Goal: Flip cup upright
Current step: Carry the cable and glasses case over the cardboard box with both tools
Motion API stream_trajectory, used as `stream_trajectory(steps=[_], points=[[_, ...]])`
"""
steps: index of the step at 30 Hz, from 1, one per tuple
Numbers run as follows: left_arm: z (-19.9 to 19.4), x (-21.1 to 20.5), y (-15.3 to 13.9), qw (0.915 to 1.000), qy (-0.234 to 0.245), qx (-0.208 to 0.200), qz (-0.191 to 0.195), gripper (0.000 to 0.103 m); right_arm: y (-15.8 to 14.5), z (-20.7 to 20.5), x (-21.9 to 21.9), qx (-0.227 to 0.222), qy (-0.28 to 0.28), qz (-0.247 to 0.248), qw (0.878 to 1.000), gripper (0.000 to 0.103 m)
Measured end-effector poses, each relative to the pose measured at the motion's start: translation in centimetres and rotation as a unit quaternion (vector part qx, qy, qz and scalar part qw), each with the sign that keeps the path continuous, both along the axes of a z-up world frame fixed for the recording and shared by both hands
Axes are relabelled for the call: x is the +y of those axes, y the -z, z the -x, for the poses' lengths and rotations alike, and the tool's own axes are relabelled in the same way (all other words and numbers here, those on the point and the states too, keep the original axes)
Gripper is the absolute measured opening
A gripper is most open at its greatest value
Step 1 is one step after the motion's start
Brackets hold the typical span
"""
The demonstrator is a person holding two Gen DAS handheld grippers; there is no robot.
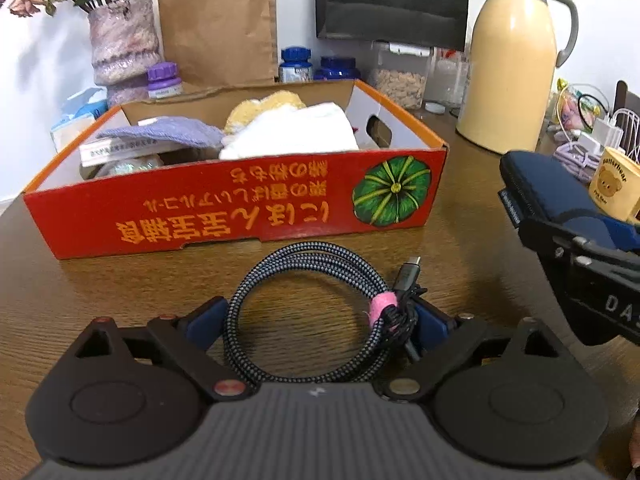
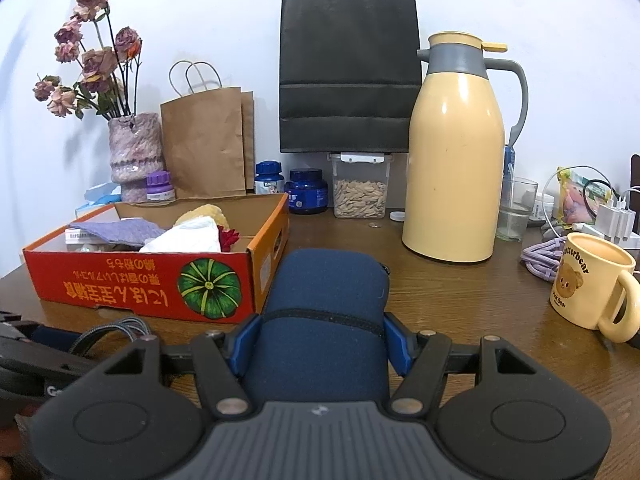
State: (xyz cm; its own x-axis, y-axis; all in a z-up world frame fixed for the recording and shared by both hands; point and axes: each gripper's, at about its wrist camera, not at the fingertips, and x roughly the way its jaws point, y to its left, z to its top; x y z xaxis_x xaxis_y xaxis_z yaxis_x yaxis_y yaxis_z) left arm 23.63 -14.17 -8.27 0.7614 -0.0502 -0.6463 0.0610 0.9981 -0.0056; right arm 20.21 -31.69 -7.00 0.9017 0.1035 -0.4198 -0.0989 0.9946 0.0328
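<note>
- The right gripper (image 2: 318, 344) is clamped on a navy blue zippered fabric pouch (image 2: 326, 312), its blue pads pressing both sides.
- The left gripper (image 1: 320, 320) pinches a coiled black-and-white braided cable (image 1: 304, 304) bound with a pink tie.
- The cream yellow ceramic mug with a bear print (image 2: 592, 284) already stands upright on the brown wooden table (image 2: 460, 304), well right of the pouch.
- Judgement: the flip looks done; otherwise a gripper must first free itself.
</note>
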Motion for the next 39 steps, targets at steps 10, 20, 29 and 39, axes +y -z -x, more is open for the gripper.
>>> stream_trajectory(steps=[10, 20, 29, 39], points=[[2.1, 3.4, -2.4, 0.9983, -0.034, -0.039, 0.025, 0.096, -0.3, 0.9, 2.2, -0.007, -0.018, -0.006, 1.000, 0.063], [2.8, 7.1, -6.1, 0.9942, -0.058, -0.083, 0.036, 0.096, -1.6, 0.9, 5.8, -0.016, -0.046, -0.024, 0.999, 0.063], [1.3, 9.5, -8.9, 0.9894, -0.074, -0.114, 0.049, 0.096, -3.7, -0.2, 8.7, -0.033, -0.059, -0.026, 0.997, 0.063], [-2.1, 11.5, -9.9, 0.9860, -0.094, -0.116, 0.075, 0.096, -6.0, -3.4, 11.7, -0.048, -0.062, -0.023, 0.997, 0.063]])
